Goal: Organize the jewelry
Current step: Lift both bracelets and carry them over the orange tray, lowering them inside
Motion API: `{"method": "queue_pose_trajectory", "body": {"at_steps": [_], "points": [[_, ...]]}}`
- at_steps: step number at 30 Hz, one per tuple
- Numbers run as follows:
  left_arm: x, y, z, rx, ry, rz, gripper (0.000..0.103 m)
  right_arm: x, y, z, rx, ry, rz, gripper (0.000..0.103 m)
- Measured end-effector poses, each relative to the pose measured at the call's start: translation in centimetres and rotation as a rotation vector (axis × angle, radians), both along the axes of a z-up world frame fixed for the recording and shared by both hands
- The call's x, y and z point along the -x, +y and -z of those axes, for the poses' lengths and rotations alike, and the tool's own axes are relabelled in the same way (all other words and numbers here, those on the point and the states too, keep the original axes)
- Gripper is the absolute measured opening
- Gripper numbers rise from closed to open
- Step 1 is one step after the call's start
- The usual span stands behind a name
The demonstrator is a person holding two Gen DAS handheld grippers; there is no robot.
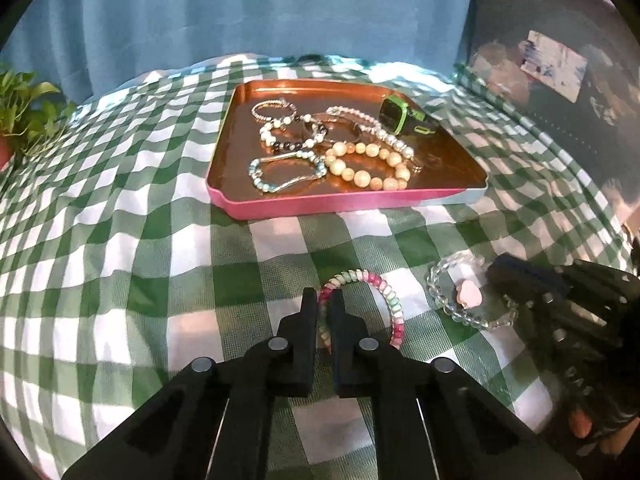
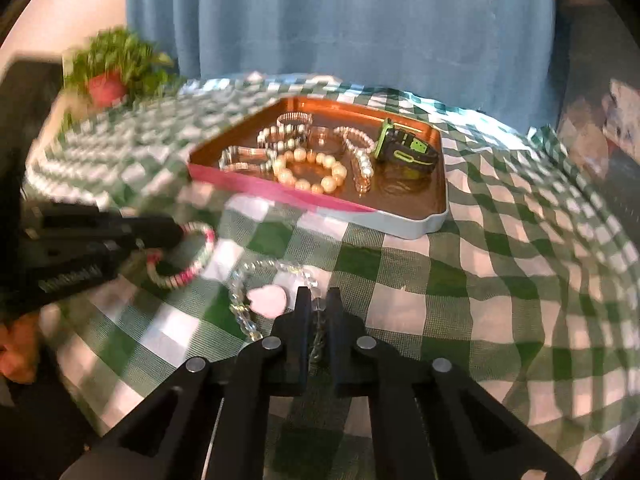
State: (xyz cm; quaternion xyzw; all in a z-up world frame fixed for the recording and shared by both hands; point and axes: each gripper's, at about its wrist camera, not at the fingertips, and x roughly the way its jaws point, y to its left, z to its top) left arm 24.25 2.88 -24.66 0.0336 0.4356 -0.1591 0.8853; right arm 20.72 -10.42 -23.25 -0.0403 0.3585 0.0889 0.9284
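- Pink, white and green beaded bracelet (image 1: 372, 300): it lies on the green-and-white checked cloth over the worktop (image 1: 140, 280), and the left gripper (image 1: 324, 312) is closed down on its near-left arc, beads pinched between the black fingers.
- Clear glass-bead bracelet with a pale pink heart charm (image 2: 260, 300): just beside the first one, with the right gripper (image 2: 318, 308) closed on its strand right next to the charm.
- Handling, as I judge it: both are light, limp loops that will sag and swing when lifted; smooth round beads may slip, so a pinch across the strand suits best.
- Beyond, well apart, the copper-lined pink metal tray (image 1: 280, 206) already holds several bead bracelets and a black-and-green watch (image 1: 404, 118).
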Motion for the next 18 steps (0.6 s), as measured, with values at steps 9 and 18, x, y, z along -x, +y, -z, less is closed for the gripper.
{"method": "queue_pose_trajectory", "body": {"at_steps": [9, 18], "points": [[3.1, -0.1, -2.5, 0.122, 0.026, -0.025, 0.006, 2.3, 0.2, -1.7, -0.051, -0.013, -0.007, 0.006], [4.3, 0.5, -6.3, 0.125, 0.003, -0.096, 0.006, 3.6, -0.9, -3.8, -0.121, -0.023, 0.005, 0.006]]}}
